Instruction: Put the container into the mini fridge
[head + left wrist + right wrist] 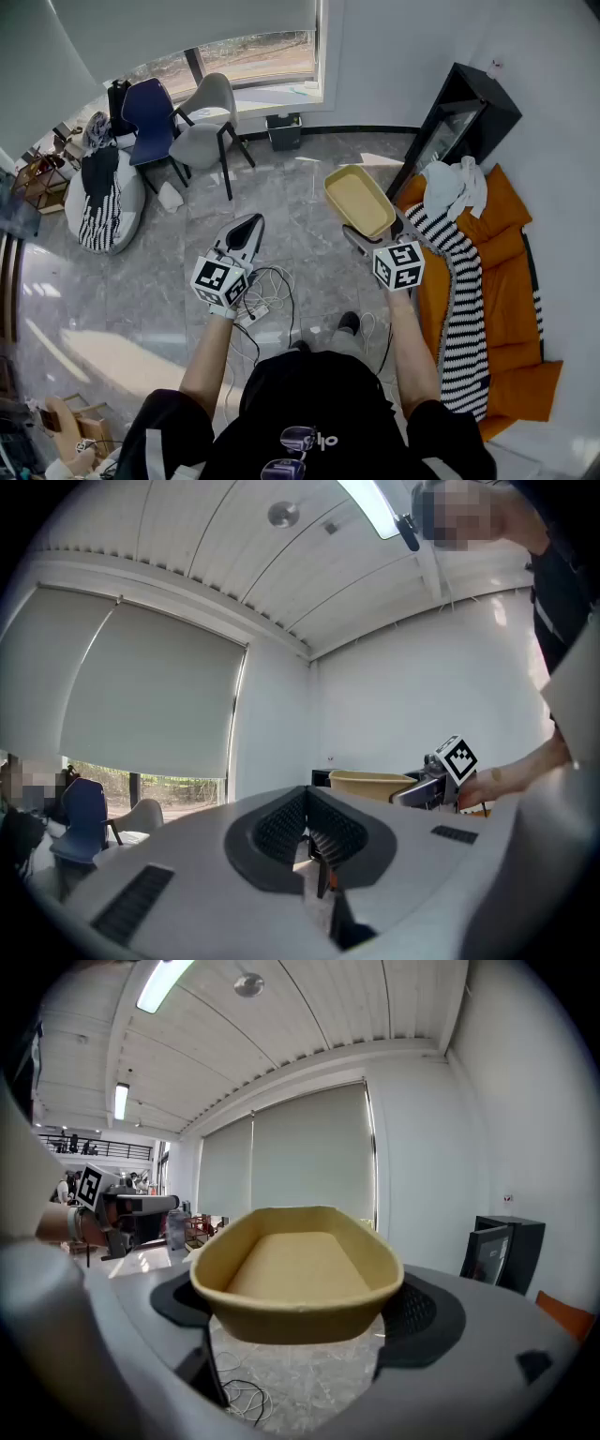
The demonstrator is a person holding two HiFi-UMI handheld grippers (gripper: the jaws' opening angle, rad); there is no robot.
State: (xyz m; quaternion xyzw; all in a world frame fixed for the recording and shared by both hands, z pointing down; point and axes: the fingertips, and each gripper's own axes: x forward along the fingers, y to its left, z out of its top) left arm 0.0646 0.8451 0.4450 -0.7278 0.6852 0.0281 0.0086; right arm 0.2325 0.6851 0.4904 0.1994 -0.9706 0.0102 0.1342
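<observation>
Grey polished floor (309,187) fills the room, with a white wall on the right and a window with lowered blinds at the far side. A black mini fridge (459,122) stands against the right wall, next to an orange mattress (506,300) draped with a striped cloth (459,281). A blue chair (150,112) and a grey chair (208,117) stand near the window. Loose cables (272,291) lie on the floor by the person's feet.

The right gripper (367,234) grips a shallow yellow container (359,200) by its near end, one of the fingers (422,1321) on each side. The container is held in the air, mouth up and empty, near the fridge but apart from it. The left gripper (251,223) is held level beside it with its fingers (281,827) closed together on nothing.
</observation>
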